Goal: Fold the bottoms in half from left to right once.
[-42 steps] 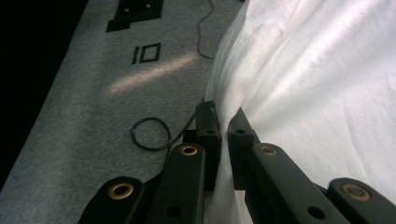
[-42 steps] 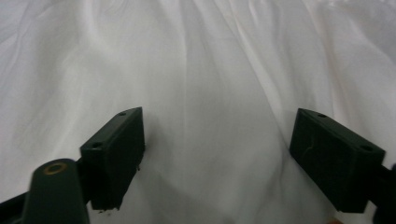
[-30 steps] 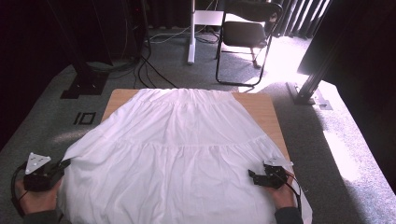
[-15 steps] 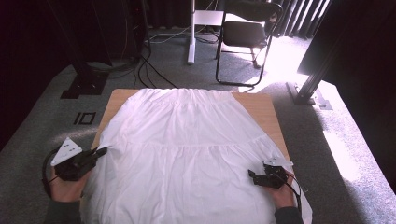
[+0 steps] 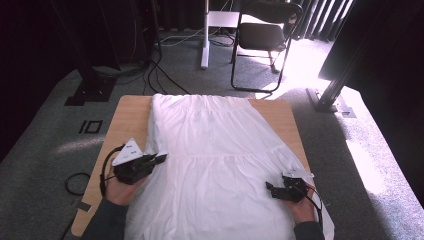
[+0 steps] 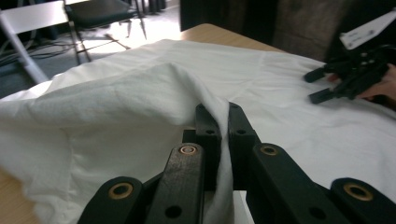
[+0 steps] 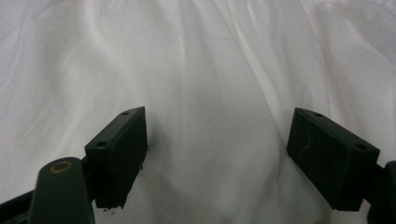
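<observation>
A white tiered garment (image 5: 220, 165) lies spread on the wooden table (image 5: 127, 115). My left gripper (image 5: 161, 159) is at the cloth's left side, shut on the garment's left edge and holding it lifted over the rest of the fabric. In the left gripper view the jaws (image 6: 223, 114) pinch a raised fold of the white garment (image 6: 116, 107), with the right gripper (image 6: 312, 87) farther off. My right gripper (image 5: 271, 190) rests on the garment near the front right. Its jaws (image 7: 217, 140) stand wide open over flat white cloth (image 7: 210, 56), nothing between them.
Bare wood shows along the table's left side. A black folding chair (image 5: 262, 35) and a white post stand beyond the far edge. Cables (image 5: 75, 182) lie on the grey carpet at left. A metal stand base (image 5: 330, 102) sits at right.
The left gripper has moved right and away from the person with the garment's left edge, drawing it in over the cloth and baring the table's left side. The right gripper has stayed put.
</observation>
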